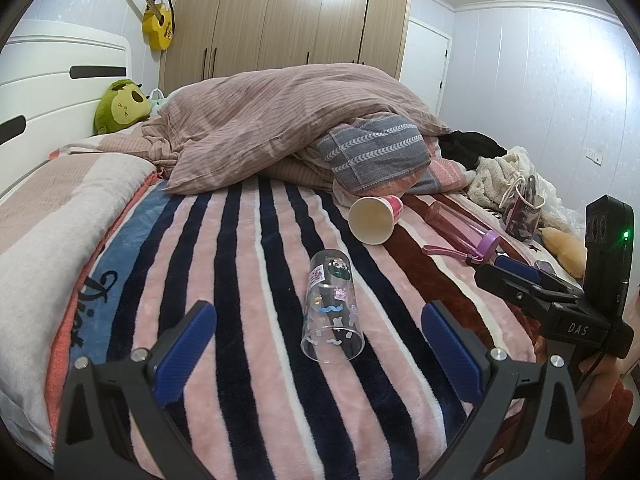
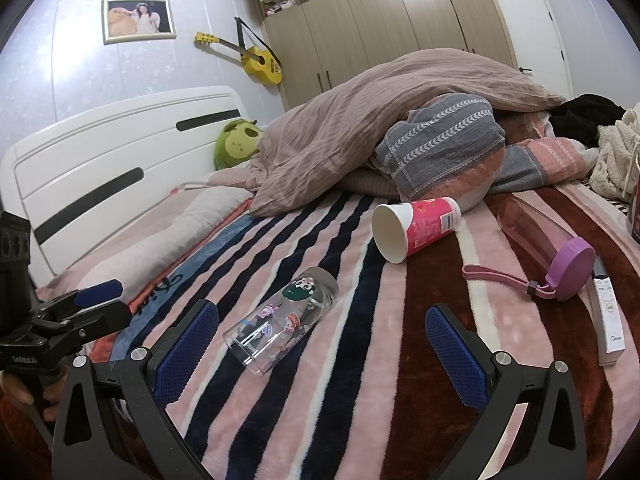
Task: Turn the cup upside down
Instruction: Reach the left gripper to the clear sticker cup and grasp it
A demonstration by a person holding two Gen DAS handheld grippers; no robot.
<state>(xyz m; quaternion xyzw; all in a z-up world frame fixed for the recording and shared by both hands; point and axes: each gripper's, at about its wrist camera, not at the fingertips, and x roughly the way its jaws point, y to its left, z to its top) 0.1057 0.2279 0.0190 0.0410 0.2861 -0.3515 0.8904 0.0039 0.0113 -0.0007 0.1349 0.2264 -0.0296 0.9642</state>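
Note:
A clear plastic cup with cartoon stickers (image 1: pixel 331 306) lies on its side on the striped blanket, mouth toward me; it also shows in the right wrist view (image 2: pixel 280 322). A pink paper cup (image 1: pixel 374 218) lies on its side farther back, also in the right wrist view (image 2: pixel 414 228). My left gripper (image 1: pixel 320 320) is open, hovering just short of the clear cup, which lies between its blue pads (image 1: pixel 188 344). My right gripper (image 2: pixel 320 320) is open and empty, with the clear cup near its left pad (image 2: pixel 186 348). Each gripper shows at the edge of the other's view.
A pink water bottle with a purple lid (image 2: pixel 548 244) lies right of the paper cup. A white remote (image 2: pixel 608 320) lies beside it. A heaped duvet and pillows (image 1: pixel 280 120) fill the back of the bed. A white headboard (image 2: pixel 100 168) stands at left.

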